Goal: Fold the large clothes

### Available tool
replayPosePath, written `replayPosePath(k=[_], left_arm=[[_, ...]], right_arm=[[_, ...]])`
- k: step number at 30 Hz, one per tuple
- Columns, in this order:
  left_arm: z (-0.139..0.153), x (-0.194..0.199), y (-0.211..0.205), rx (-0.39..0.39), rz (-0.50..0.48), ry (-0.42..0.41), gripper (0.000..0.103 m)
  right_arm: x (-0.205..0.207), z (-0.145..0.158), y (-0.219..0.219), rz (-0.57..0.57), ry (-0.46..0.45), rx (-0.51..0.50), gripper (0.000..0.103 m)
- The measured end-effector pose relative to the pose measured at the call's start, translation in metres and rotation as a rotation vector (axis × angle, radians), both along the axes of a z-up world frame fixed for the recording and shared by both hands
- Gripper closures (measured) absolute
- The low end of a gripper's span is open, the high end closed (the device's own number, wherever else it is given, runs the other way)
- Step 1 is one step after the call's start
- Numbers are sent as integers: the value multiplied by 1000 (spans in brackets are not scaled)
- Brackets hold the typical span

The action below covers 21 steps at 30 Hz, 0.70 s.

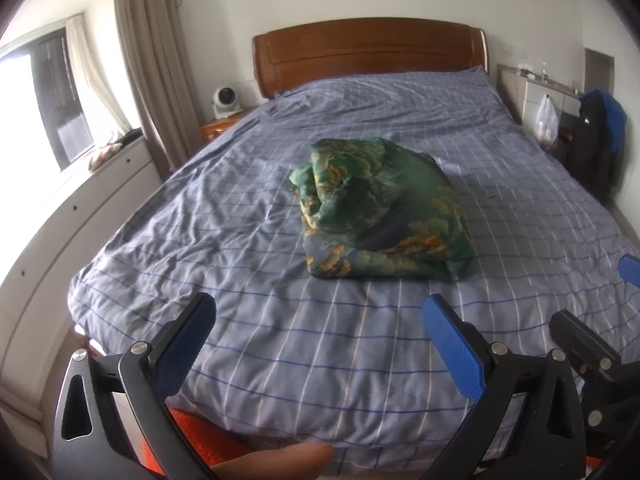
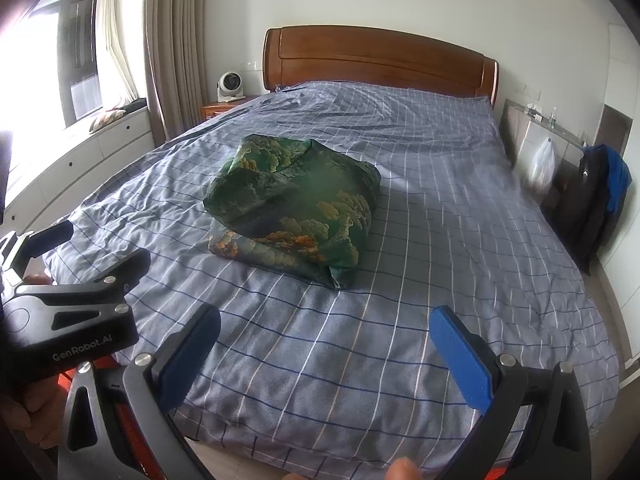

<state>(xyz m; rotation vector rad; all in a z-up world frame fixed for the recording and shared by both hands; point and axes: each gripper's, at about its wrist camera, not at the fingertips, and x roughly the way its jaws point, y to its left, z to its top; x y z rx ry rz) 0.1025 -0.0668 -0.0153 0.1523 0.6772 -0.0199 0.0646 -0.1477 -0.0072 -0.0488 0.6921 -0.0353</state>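
**Right wrist view: "GenRobot.AI" on your left tool**

Your left gripper (image 2: pixel 106 246) at frame left carries the lettering "GenRobot.AI". Both tools are spread wide and empty; your right gripper (image 2: pixel 325 344) frames the checked bedspread (image 2: pixel 440 280). The green patterned garment (image 1: pixel 380 216) lies bundled mid-frame. A white plastic bag (image 2: pixel 541 166) hangs at right, contents unclear.

Bed (image 1: pixel 360 360) with blue-grey checked cover, filling centre frame. Wooden headboard (image 1: pixel 368 54), upper centre. 1 small white fan (image 1: pixel 225 101) on a wooden nightstand (image 1: pixel 218 128), left of the headboard. Beige curtain (image 1: pixel 148 60), upper left. White drawer unit (image 1: pixel 60 220) along the left edge. White plastic bag (image 1: pixel 546 120) hanging, right. Black and blue backpack (image 1: pixel 600 140), far right.
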Motion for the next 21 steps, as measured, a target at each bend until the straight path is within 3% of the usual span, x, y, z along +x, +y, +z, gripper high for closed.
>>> replayPosePath(k=[21], left_arm=[[2,-5,-2,3,8,-4,0]], right_arm=[[2,-4,-2,-12,19,14,0]])
